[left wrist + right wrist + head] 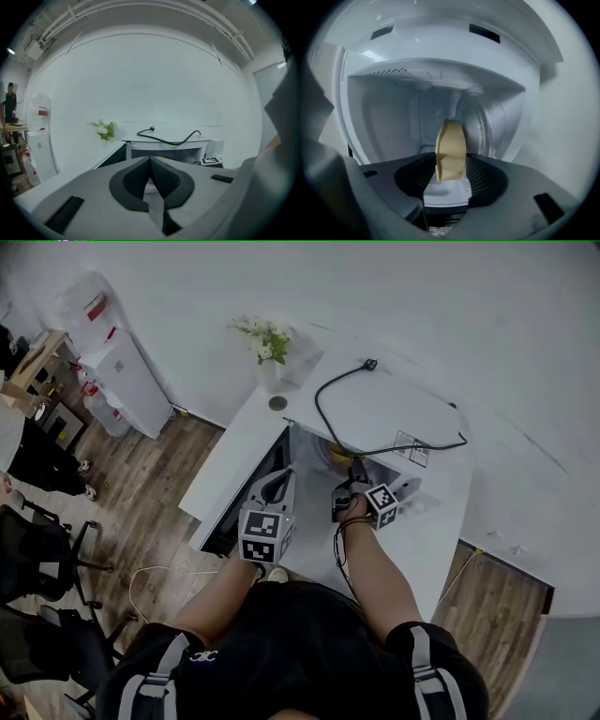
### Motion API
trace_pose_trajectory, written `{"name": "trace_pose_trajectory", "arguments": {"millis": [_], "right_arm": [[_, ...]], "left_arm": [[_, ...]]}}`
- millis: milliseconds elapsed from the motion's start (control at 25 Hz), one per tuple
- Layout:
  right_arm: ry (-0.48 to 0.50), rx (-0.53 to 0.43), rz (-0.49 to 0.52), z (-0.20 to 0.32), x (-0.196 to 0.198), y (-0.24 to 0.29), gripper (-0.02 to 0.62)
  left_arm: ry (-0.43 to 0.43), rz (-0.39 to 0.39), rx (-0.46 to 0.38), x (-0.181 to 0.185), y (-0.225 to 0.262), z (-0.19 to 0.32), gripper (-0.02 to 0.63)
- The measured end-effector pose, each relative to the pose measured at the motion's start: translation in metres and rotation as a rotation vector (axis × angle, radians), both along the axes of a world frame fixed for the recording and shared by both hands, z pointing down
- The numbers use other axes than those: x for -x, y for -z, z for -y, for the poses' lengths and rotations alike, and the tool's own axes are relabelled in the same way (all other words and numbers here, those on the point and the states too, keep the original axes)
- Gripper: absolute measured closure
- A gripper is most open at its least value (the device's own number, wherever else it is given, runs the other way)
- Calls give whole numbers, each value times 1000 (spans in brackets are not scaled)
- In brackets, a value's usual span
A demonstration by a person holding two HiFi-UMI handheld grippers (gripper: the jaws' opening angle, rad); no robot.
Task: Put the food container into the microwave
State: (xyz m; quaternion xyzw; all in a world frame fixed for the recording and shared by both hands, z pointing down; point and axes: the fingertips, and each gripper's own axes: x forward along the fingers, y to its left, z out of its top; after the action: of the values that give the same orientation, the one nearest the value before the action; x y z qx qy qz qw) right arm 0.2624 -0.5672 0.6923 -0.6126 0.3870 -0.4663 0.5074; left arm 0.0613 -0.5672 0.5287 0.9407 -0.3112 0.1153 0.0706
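The white microwave [394, 418] stands on a white table [234, 442] with its door [246, 501] swung open to the left. My right gripper [450, 174] is shut on a pale yellow food container [450, 151], held edge-on at the mouth of the cavity [398, 122]. From the head view the container [338, 455] shows just inside the opening, ahead of the right gripper [356, 474]. My left gripper [150, 174] is shut with nothing in it. It hovers in front of the open door, left of the right gripper, and the microwave [168, 152] lies ahead of it.
A black power cord [349, 432] lies coiled on the microwave's top. A vase of white flowers [267, 345] stands at the table's far left corner. A water dispenser [120, 371], office chairs [42, 563] and a person [33, 454] are off to the left on the wood floor.
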Motion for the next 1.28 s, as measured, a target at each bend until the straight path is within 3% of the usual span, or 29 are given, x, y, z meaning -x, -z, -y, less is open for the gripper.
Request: {"name": "trace_pose_trajectory", "arguments": {"millis": [120,400,520,720,920,1120,1280], "right_arm": [[29,-2,-42,0,0,5,332],[93,-17,-132,-6,9,23,331],[142,-8,-236,-16,13,36,412],[220,68,-500,-41,16,61,586],[279,123,-823,-65,20,95,594],[196,196,-1169,-95,15,143,595],[181,261,-1351,-114,13,167,595]], "left_arm": [[-5,-6,6,-4,-2,3,594],[-25,-16,33,-14,-9,6,594],[-38,-22,41,-20,-11,5,594],[-62,-29,59,-32,-12,1,594],[-98,-24,72,-49,-17,-6,594],[-137,-21,79,-67,-18,-17,594],[-185,-35,70,-82,-16,-28,594]]}}
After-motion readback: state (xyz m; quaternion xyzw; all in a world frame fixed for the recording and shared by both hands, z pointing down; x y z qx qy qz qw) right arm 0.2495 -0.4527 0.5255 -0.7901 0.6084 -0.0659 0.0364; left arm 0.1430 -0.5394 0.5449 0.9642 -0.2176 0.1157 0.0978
